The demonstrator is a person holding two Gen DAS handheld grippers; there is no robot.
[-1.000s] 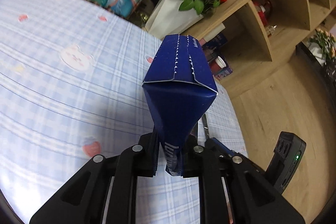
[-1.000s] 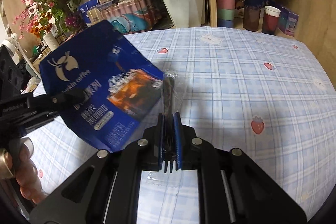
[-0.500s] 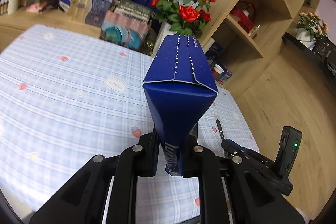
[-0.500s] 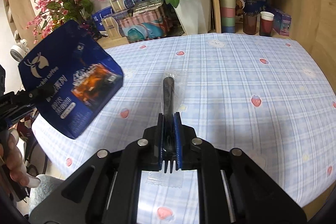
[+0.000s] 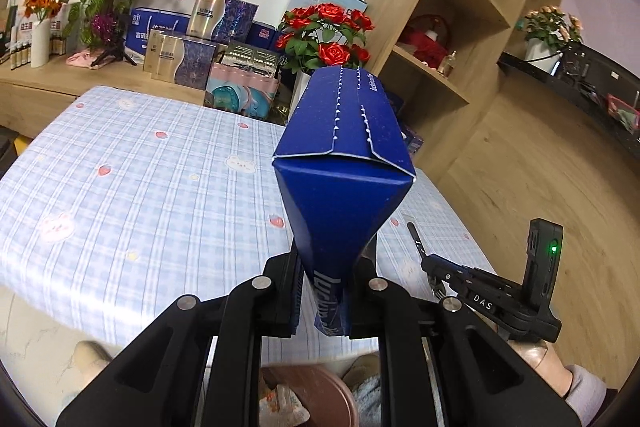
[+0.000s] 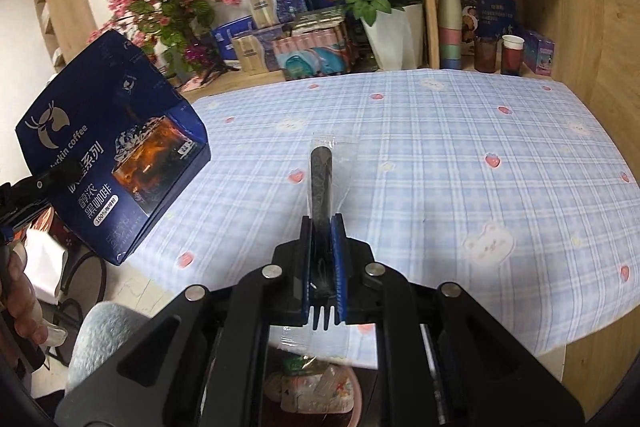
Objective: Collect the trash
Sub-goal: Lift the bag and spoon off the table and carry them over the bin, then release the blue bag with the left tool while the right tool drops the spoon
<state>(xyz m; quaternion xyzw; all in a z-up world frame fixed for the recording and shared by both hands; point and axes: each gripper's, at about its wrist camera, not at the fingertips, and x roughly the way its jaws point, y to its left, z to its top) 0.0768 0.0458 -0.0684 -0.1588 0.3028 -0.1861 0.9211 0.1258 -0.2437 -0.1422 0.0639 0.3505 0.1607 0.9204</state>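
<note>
Beyond the checked table (image 5: 140, 187), left hand-held gripper (image 5: 326, 291) clamps a crushed blue coffee box (image 5: 344, 163); at its 3 o'clock, right hand-held gripper (image 6: 323, 267) pinches a plastic-wrapped black fork (image 6: 320, 175).

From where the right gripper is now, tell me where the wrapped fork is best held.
Keep to the flat black handle of the wrapped fork, jaws closing on its two broad faces from the tine end, as the right gripper does. The loose clear wrapper alone would slip.
</note>
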